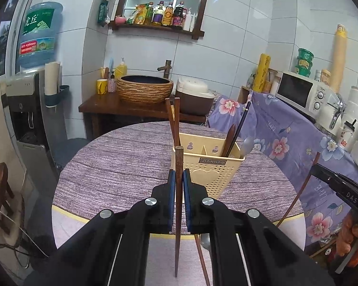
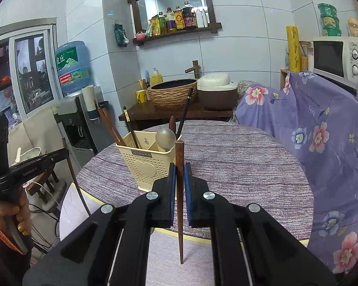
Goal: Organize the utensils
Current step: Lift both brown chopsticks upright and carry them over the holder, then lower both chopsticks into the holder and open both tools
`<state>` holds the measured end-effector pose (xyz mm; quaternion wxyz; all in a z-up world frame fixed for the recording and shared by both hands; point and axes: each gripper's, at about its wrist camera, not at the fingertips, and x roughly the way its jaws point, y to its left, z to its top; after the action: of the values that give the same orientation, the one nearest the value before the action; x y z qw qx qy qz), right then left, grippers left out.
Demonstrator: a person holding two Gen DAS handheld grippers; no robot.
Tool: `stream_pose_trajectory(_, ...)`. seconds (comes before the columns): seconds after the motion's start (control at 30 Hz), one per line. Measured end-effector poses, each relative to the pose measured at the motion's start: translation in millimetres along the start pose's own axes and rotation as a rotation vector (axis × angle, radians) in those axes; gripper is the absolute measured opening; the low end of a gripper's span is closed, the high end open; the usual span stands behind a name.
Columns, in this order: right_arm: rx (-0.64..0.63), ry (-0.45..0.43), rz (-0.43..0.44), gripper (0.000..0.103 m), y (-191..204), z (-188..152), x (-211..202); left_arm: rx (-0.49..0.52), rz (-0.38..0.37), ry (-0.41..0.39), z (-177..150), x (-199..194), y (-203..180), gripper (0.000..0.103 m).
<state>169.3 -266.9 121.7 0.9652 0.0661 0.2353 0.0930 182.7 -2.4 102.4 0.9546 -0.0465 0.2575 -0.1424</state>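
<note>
Left hand-held gripper (image 1: 179, 178): clenched on a brown wooden chopstick (image 1: 178, 205), held upright, thick end up, point hanging below the pads.
Right hand-held gripper (image 2: 179, 174): clenched on a second chopstick (image 2: 179, 202), likewise upright.
Caddy (image 1: 208, 166): cream perforated holder on the round counter (image 1: 112, 166), just beyond both grippers, already holding chopsticks and spoons.
Loose pieces: a spoon (image 1: 205, 242) and another stick lie near the counter's near edge.
Handling: light, stiff, smooth and tapered, likely to pivot or slip; grip near the thicker upper part.

Both wrist views toward holder (image 1: 208, 164)
</note>
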Motion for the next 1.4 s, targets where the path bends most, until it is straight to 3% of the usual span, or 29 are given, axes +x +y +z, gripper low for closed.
stream_pose_trajectory(0.47,-0.017,-0.008,-0.005,0.008,2,10,2,0.014,0.005,-0.013,10,3,-2,0.008)
stream_pose_trajectory(0.7,-0.033,0.000,0.024,0.008,8,27,4,0.021,-0.045,-0.010,32,0,-7,0.008)
stream_pose_trajectory(0.83,-0.046,-0.038,0.068,0.008,15,63,-1,0.009,-0.084,-0.034,61,-8,-12,0.008)
stream_pose_trajectory(1.03,-0.038,-0.126,0.117,0.008,32,141,-7,-0.024,-0.107,-0.148,128,-27,-24,0.008)
stream_pose_trajectory(1.2,-0.026,-0.181,0.071,0.008,44,182,9,-0.049,-0.022,-0.215,165,-13,-42,0.008)
stream_pose_trajectory(1.4,-0.032,-0.157,0.007,0.008,48,160,54,-0.032,0.056,-0.185,146,36,-53,0.008)
